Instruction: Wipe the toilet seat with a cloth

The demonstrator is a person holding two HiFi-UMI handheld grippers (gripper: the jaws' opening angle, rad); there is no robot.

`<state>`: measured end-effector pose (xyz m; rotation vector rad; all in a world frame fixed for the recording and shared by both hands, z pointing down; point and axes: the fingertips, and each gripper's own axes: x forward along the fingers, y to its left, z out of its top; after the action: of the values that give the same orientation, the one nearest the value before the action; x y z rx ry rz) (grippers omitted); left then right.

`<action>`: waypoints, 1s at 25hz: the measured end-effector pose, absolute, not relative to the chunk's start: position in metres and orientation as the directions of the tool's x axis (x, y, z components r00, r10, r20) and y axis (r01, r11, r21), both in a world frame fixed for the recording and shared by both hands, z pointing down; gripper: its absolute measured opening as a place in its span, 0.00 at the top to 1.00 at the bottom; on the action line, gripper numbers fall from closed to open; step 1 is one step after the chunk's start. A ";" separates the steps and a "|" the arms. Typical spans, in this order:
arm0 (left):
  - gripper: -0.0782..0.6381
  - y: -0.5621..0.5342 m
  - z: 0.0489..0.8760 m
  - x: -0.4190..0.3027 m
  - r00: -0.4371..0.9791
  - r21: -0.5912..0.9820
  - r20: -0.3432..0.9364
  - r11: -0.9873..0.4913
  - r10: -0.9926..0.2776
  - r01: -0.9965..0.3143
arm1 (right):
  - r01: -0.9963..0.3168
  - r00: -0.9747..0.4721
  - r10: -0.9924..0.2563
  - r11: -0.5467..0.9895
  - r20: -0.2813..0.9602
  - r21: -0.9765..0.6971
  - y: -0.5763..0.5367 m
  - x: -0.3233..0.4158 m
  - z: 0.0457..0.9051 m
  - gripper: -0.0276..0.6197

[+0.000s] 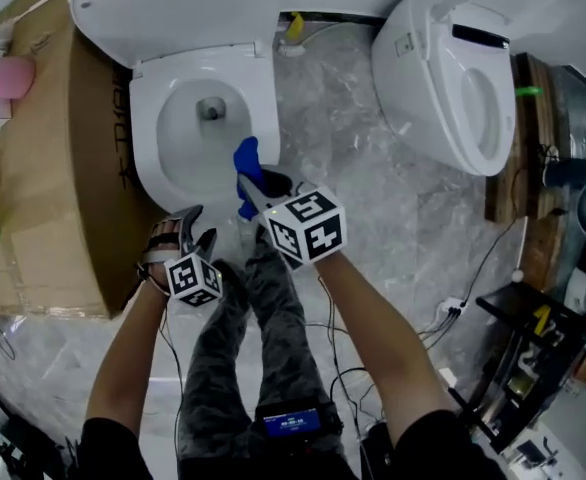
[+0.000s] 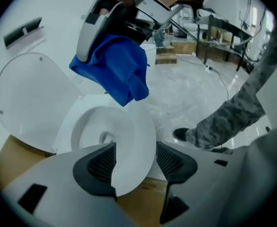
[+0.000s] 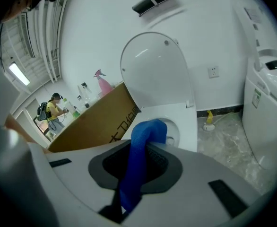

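A white toilet stands with its lid raised and its seat down around the bowl. My right gripper is shut on a blue cloth, which hangs over the seat's front right part. In the right gripper view the cloth runs up between the shut jaws, with the seat beyond. My left gripper sits at the toilet's front left. Its jaws stand open in the left gripper view, and the seat rim shows in the gap, untouched by the pads.
A large cardboard box presses against the toilet's left side, with a pink spray bottle on it. A second toilet stands to the right. Cables cross the plastic-covered floor. The person's legs are below the grippers.
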<state>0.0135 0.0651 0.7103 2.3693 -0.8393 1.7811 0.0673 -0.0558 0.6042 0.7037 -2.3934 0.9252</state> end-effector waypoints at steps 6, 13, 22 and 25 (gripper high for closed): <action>0.53 0.073 0.767 0.010 0.153 -0.397 0.870 -0.850 -0.468 -0.345 | -0.658 -0.736 -0.357 0.579 0.576 -0.481 -0.030 0.076 0.634 0.87; 0.53 0.061 0.794 0.010 0.146 -0.494 0.829 -0.828 -0.541 -0.266 | -0.697 -0.704 -0.389 0.539 0.594 -0.473 0.001 0.099 0.656 0.87; 0.63 0.074 0.766 0.021 0.157 -0.498 0.832 -0.841 -0.532 -0.209 | -0.720 -0.678 -0.399 0.529 0.618 -0.449 0.017 0.128 0.638 0.87; 0.66 0.075 0.742 0.021 0.173 -0.514 0.815 -0.827 -0.553 -0.227 | -0.722 -0.673 -0.402 0.538 0.620 -0.435 0.017 0.130 0.628 0.87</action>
<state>0.0210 0.0750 0.7422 2.6009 -0.8946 2.0318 0.1297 0.0167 0.6277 0.9142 -2.3276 0.9556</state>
